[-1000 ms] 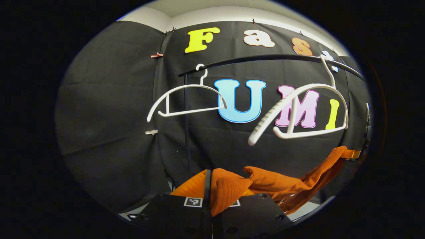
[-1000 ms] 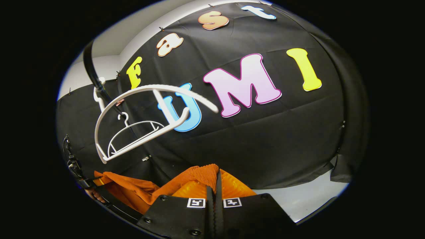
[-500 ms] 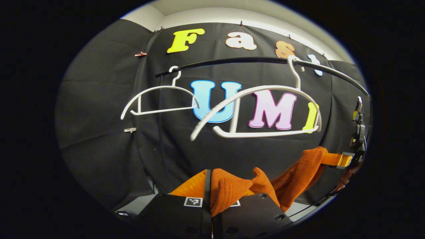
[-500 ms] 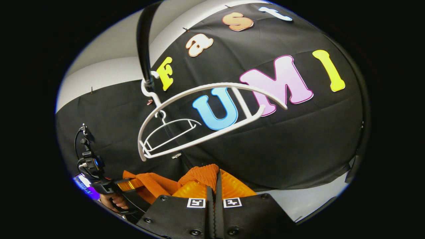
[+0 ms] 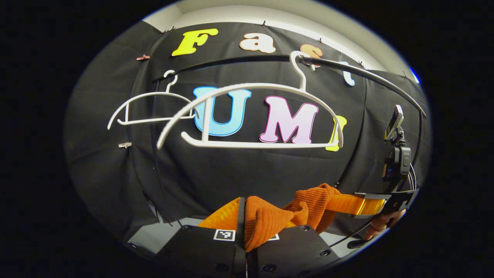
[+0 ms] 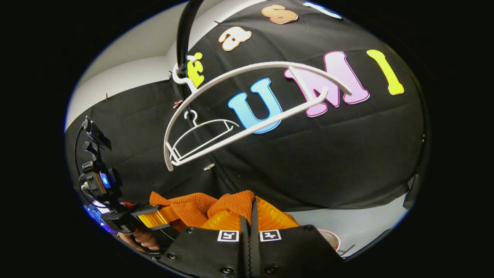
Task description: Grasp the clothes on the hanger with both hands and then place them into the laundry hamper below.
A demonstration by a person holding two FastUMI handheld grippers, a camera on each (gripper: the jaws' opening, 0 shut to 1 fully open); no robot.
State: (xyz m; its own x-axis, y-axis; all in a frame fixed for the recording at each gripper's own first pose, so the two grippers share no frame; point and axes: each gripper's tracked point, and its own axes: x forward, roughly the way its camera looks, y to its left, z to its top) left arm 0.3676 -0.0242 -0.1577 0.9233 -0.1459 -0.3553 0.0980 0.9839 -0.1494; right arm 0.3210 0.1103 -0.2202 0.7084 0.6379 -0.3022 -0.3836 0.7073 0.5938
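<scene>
Both grippers, left gripper (image 5: 244,216) and right gripper (image 6: 249,216), are pinching the orange knit sweater (image 5: 266,222) at lower centre. The bare white hanger (image 5: 251,112) is hanging from the black rail (image 5: 366,77) above, well apart.

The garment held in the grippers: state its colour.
Orange, ribbed knit garment; clearest in the left gripper view.
</scene>
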